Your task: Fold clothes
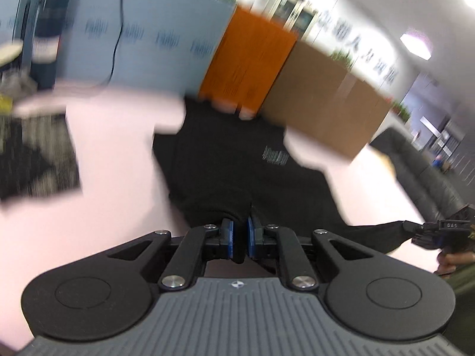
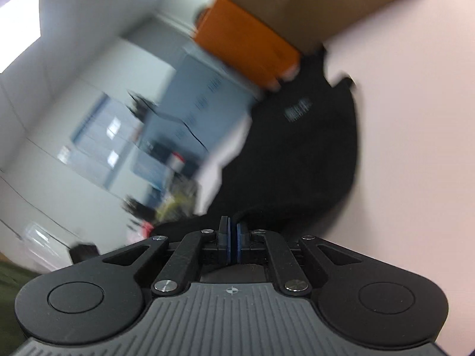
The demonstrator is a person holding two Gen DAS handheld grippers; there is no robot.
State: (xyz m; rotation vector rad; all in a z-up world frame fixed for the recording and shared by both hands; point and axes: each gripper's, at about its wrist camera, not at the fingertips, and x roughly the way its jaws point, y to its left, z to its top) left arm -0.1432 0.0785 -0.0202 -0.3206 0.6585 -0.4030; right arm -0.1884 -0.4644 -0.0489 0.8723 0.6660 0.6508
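Observation:
A black garment point(image 1: 237, 163) with a small white print point(image 1: 276, 157) lies spread on the pale table point(image 1: 104, 178), its near hem lifted. My left gripper point(image 1: 240, 230) is shut on that hem, with black cloth pinched between the blue pads. At the right edge of the left wrist view, my right gripper point(image 1: 415, 227) holds a stretched corner of the same hem. In the right wrist view the black garment point(image 2: 297, 154) runs away from my right gripper point(image 2: 233, 231), whose pads are pressed together on a fold of cloth. Both views are blurred.
An orange box point(image 1: 249, 62) and a brown cardboard box point(image 1: 323, 101) stand at the table's far edge, touching the garment's far end. A blue panel point(image 1: 148, 35) stands behind them. A dark patterned mat point(image 1: 35, 160) lies at left, and a hand point(image 1: 451, 261) grips the right tool.

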